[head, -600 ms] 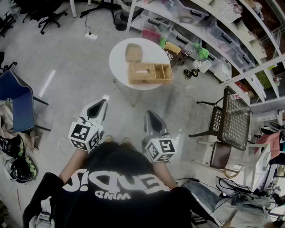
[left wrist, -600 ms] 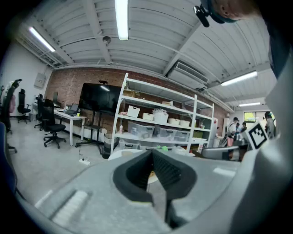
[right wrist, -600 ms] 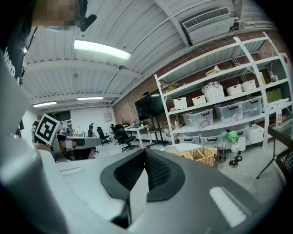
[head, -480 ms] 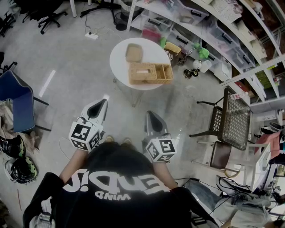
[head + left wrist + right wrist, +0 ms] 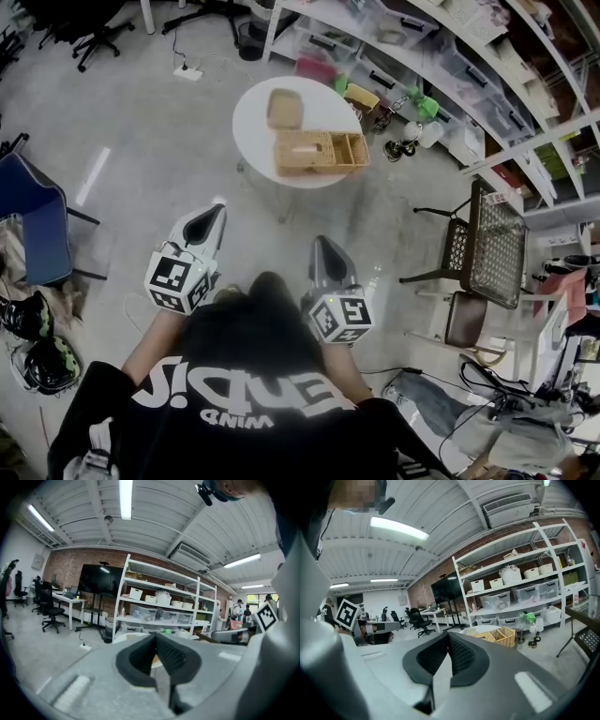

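- Grippers first: the left gripper (image 5: 212,214) and the right gripper (image 5: 322,247) are held low in front of the person, close to the body, side by side with a gap between them.
- The left gripper's jaws are pressed together at the tips, with nothing clamped between the pads.
- The right gripper's jaws are likewise closed on each other and empty.
- Both point forward over the bare concrete floor (image 5: 150,141) toward a round white worktop (image 5: 251,131), well apart from it. The left one slants a little toward the person's right.
- On that worktop sits a wicker basket (image 5: 319,153), rectangular, with its open top facing up.
- Its long axis runs crosswise to the person, left to right in the head view, and it is barely tilted.
- Its large compartment is toward the left end, and smaller divided ones are at the right end.
- A small tan tray (image 5: 285,108) lies just beyond the basket on the far side of the worktop, near it but apart.
- White shelving (image 5: 450,56) with storage bins stands behind the worktop, a black mesh chair (image 5: 492,246) is off to the right, and a blue chair (image 5: 37,225) is off to the left.
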The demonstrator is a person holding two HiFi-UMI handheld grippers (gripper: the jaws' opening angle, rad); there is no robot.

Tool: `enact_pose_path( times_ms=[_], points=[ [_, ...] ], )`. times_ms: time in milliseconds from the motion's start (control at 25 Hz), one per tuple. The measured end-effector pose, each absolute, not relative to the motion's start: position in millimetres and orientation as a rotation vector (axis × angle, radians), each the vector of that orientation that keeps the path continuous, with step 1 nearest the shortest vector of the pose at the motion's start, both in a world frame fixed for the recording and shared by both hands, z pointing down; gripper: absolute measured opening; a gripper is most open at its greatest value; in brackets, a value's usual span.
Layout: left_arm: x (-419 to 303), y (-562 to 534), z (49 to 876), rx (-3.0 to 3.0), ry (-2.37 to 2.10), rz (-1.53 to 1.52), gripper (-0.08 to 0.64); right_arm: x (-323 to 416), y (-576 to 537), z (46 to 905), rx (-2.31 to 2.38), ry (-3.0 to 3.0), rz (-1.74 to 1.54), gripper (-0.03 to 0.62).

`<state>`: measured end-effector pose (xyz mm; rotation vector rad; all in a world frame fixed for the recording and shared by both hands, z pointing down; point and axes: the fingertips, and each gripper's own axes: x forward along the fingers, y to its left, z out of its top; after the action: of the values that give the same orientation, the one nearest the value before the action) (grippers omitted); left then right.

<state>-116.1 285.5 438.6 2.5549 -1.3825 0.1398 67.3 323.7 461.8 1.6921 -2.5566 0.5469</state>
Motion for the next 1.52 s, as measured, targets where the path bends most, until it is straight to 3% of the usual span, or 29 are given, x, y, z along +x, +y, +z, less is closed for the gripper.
enact_pose_path(
  times_ms=[520, 1520],
  points=[
    [-124.2, 210.7, 455.6, 2.562, -1.362, 0.135, 0.002, 59.8, 253.5, 476.3, 1.723, -2.545, 0.544, 0.000],
    [-91.6, -17.5, 435.6, 2.510, -1.428, 0.164, 0.002, 88.4, 8.4, 458.3, 1.623, -2.609, 0.594, 0.000]
  ],
)
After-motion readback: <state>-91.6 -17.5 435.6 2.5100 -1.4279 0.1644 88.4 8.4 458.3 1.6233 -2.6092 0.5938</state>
